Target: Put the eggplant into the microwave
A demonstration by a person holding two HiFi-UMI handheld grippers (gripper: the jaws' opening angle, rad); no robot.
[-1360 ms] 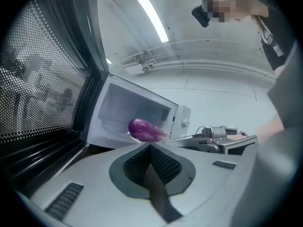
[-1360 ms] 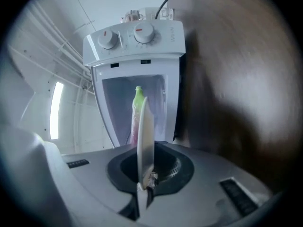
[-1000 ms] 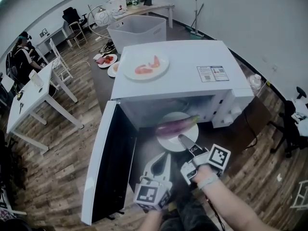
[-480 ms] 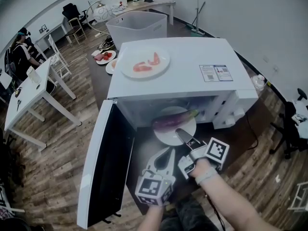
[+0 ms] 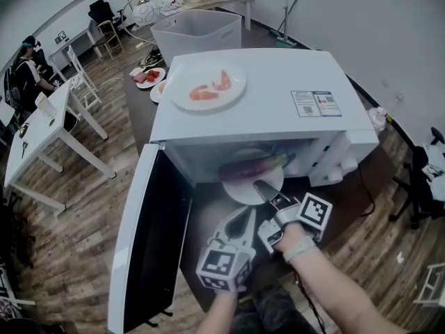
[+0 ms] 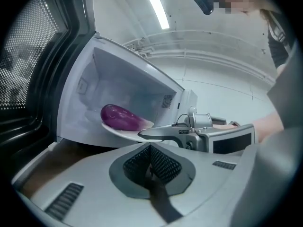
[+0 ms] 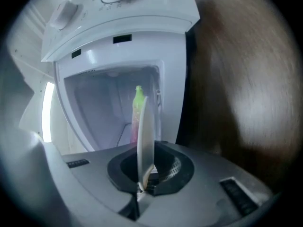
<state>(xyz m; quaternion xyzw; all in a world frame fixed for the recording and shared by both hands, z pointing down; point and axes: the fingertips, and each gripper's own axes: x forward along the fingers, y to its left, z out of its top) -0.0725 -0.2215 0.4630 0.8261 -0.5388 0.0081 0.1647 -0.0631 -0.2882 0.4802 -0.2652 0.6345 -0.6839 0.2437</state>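
Head view: the microwave (image 5: 257,96) stands with its door (image 5: 149,242) open. The eggplant (image 5: 250,168) lies on a white plate (image 5: 240,190) at the mouth of the cavity.

Left gripper view: the left gripper (image 6: 150,148) has its jaws closed and empty.

Right gripper view: the right gripper (image 7: 142,183) has its jaws clamped on the plate's rim, seen edge-on.

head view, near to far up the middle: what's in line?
left gripper → right gripper → white plate carrying the eggplant → microwave → plate of pink food → clear bin → far desk
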